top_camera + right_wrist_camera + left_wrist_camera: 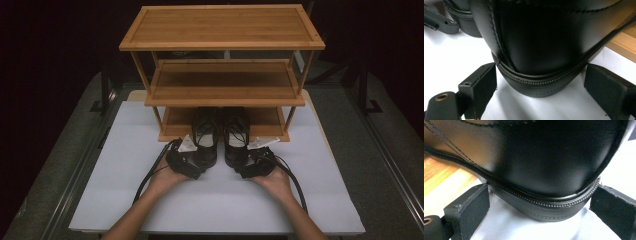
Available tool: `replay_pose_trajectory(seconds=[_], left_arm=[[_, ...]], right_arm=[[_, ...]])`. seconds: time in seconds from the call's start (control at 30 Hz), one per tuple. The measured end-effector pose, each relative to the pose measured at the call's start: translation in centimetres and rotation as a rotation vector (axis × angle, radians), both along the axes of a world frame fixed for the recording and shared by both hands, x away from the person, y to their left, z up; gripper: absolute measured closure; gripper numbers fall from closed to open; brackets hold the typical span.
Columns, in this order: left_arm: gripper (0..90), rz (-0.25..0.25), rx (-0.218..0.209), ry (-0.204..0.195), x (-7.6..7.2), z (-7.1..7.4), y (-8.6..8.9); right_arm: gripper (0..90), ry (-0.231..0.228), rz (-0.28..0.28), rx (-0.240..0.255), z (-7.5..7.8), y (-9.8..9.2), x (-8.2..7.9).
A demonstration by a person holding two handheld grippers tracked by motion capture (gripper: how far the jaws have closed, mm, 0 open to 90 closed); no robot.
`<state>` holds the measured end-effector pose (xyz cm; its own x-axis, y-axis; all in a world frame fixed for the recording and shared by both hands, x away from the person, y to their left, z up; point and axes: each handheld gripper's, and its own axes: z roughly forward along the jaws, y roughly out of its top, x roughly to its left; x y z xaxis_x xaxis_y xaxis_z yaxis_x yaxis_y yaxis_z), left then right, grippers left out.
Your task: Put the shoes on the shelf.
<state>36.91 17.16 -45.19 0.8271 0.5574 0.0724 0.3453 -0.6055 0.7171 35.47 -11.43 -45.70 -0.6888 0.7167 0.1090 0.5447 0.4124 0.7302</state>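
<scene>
Two black leather lace-up shoes stand side by side, toes on the lowest shelf (pixel 176 124) of a bamboo rack (pixel 222 27), heels out over the white board (pixel 150 200). My left gripper (pixel 194 161) is at the heel of the left shoe (pixel 206 135). In the left gripper view the gripper (pixel 540 188) is open, its fingertips (pixel 477 195) flanking the shoe's heel (pixel 544 165) at the welt. My right gripper (pixel 249 162) is at the right shoe (pixel 236 134). The right gripper view has that gripper (pixel 540 66) open around the shoe's heel (pixel 539 37).
The rack has three tiers; its middle shelf (pixel 225 82) and top shelf are bare and overhang the shoes. Beyond the right shoe, the right gripper view catches the left shoe's heel (pixel 465 23) and a jaw of the left gripper (pixel 439 22). Dark metal rails (pixel 385 150) border the table.
</scene>
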Motion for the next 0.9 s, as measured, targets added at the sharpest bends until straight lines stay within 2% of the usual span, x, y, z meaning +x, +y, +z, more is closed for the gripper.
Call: replay_pose_trajectory(seconds=[0.1,0.13,0.2,0.3,0.5,0.6,0.67,0.9], left_arm=[[4.8,-0.020,-0.011,-0.004,-0.1,0.0,-0.4],[4.8,-0.006,0.002,-0.008,-0.2,0.0,-0.6],[4.7,0.001,0.017,-0.026,-0.3,-0.1,-0.9],[5.2,0.014,0.004,-0.018,-0.2,-0.2,-1.0],[5.4,0.026,-0.009,0.006,0.0,0.3,-1.0],[5.5,0.026,0.006,0.013,0.0,0.5,-1.1],[5.4,0.030,-0.002,0.022,0.1,0.7,-1.1],[5.4,0.035,-0.062,0.041,0.6,1.9,-0.8]], right_arm=[[11.3,-0.003,0.007,0.006,0.0,0.4,0.0],[11.3,0.001,0.011,0.010,0.0,0.7,-0.1],[11.2,-0.014,-0.008,-0.041,0.0,1.2,-0.3],[13.2,-0.019,-0.026,-0.050,0.0,1.4,-0.5],[14.3,-0.020,-0.041,-0.031,0.3,1.4,-0.5],[14.5,-0.009,-0.045,-0.035,0.4,1.5,-0.5],[14.9,-0.011,-0.043,-0.047,0.6,1.5,-0.5],[15.0,0.004,-0.040,0.005,1.7,1.0,0.0]])
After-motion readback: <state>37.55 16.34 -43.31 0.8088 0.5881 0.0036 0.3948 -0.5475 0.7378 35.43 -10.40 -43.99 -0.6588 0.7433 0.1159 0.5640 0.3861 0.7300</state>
